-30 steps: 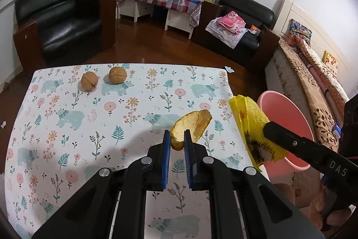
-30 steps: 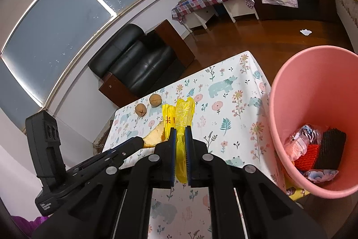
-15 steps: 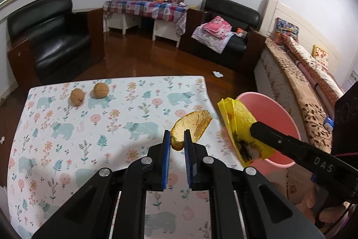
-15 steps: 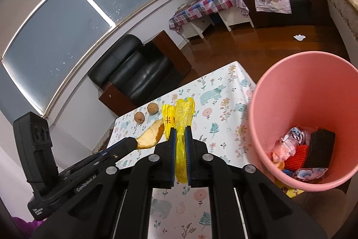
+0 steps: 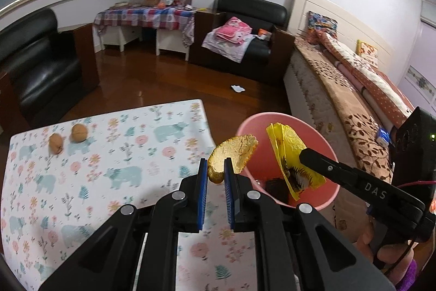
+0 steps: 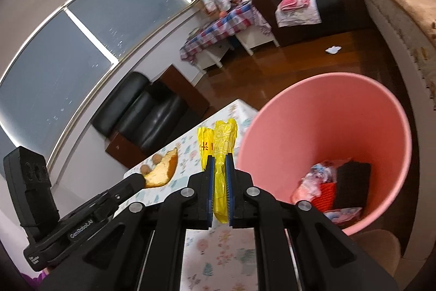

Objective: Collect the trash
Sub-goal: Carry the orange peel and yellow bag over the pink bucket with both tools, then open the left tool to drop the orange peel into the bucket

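The orange peel (image 5: 232,154) is pinched between the blue pads of the left tongs (image 5: 215,176), held in the air at the near rim of the pink bin (image 5: 331,194), its curved end reaching over the bin's opening. Just to its right the yellow wrapper (image 5: 290,154) is clamped in the right tongs (image 6: 218,168), which are clenched tight on it; the wrapper's free end sticks up past the fingertips and hangs above the bin's mouth. Inside the bin lie a crumpled colourful wrapper (image 6: 316,177), something red and a dark block (image 6: 353,183). The bin stands on the floor just beside the tabletop (image 5: 122,154), which is covered by a cloth printed with bears and flowers. Two walnuts (image 5: 68,137) sit side by side near the tabletop's far left corner, well apart from both tongs.
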Motion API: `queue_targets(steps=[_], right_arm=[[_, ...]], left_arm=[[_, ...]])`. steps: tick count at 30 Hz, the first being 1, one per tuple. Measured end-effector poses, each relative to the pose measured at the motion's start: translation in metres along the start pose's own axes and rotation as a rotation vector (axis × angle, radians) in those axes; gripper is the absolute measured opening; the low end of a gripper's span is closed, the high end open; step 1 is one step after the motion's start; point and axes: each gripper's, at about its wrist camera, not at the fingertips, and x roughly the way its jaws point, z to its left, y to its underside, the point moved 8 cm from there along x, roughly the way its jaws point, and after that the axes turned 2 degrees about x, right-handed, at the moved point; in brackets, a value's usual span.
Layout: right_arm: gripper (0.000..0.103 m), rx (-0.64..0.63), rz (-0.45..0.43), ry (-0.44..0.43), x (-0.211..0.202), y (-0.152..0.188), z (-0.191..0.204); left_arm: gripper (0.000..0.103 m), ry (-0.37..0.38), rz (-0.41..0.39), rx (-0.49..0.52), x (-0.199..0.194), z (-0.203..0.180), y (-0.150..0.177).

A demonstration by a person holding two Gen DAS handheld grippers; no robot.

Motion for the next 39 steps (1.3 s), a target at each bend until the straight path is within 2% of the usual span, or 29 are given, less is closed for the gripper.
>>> queue_targets(steps=[9, 17, 29, 39], right_arm=[[0.008, 0.023, -0.062, 0.095, -0.017, -0.011, -0.040], [0.008, 0.044, -0.066, 0.135, -0.017, -0.011, -0.062], [0.008, 0.050, -0.056, 0.188, -0.018, -0.010, -0.085], [0.008, 0.066, -0.039, 0.191, -0.016, -0.005, -0.092]], left_arm=[[0.011, 0.041, 0.045, 0.069, 0.027, -0.039, 0.000], [0.011, 0.065, 0.101, 0.111, 0.055, -0.068, 0.006], [0.011, 0.067, 0.172, 0.137, 0.087, -0.084, 0.021], [0.011, 0.051, 0.202, 0.141, 0.100, -0.089, 0.031]])
